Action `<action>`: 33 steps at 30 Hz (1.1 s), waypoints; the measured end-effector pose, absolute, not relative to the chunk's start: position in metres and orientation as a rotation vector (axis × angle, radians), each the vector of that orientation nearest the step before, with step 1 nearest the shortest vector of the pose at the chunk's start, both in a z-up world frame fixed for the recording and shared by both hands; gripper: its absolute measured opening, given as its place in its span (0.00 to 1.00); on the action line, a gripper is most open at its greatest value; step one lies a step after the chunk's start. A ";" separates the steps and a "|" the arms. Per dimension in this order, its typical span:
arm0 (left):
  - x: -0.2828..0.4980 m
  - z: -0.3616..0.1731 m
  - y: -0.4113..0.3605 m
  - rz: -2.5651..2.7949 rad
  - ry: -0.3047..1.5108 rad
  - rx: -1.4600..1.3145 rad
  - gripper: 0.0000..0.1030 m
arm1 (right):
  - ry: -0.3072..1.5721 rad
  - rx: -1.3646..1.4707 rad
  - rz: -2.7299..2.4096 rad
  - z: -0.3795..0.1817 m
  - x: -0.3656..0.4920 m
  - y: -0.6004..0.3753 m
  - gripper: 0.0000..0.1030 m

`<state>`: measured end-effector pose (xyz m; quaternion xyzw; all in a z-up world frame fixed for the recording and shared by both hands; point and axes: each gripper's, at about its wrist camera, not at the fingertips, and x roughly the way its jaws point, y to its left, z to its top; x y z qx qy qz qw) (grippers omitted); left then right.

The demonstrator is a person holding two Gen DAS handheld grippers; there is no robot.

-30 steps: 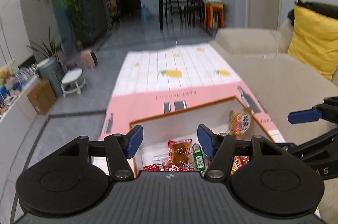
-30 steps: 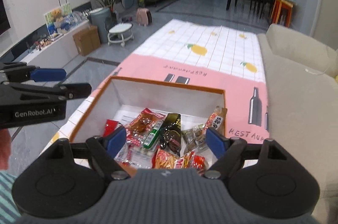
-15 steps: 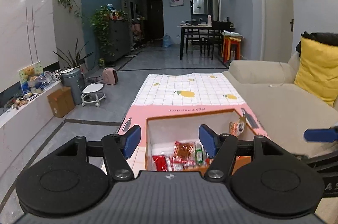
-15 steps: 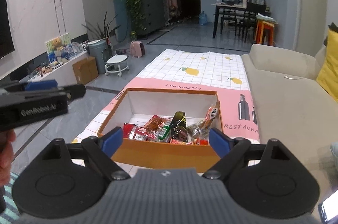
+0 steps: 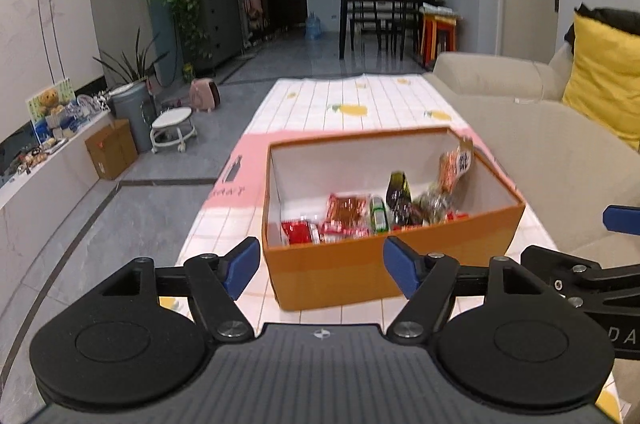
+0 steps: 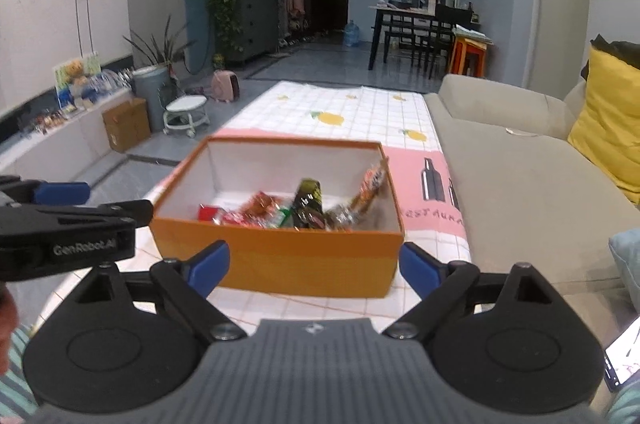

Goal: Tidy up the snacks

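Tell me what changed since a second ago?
Both grippers pulled back from over the orange box, so its whole front now shows. The left gripper and right gripper have been opening, with nothing held. The snacks stayed in the box.

One orange box [image 5: 384, 264], two grippers, several snack packets [image 5: 348, 210].

We cannot read the blurred wrappers of the snacks [image 5: 362, 214] heaped in the orange box [image 5: 384, 264]. Its near wall hides their lower parts, and a phone [image 6: 624, 358] is cut off at the right edge.
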<state>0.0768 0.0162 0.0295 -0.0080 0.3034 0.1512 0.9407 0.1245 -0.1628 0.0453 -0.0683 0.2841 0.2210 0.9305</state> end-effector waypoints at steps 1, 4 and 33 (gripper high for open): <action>0.078 0.027 0.016 0.307 0.632 -0.017 0.81 | 0.591 -0.142 0.449 0.041 0.126 -0.163 0.87; 0.078 0.019 0.012 0.302 0.658 -0.017 0.81 | 0.615 -0.132 0.444 0.033 0.131 -0.165 0.87; 0.086 0.009 0.015 0.302 0.726 -0.042 0.81 | 0.616 -0.152 0.454 0.025 0.130 -0.161 0.89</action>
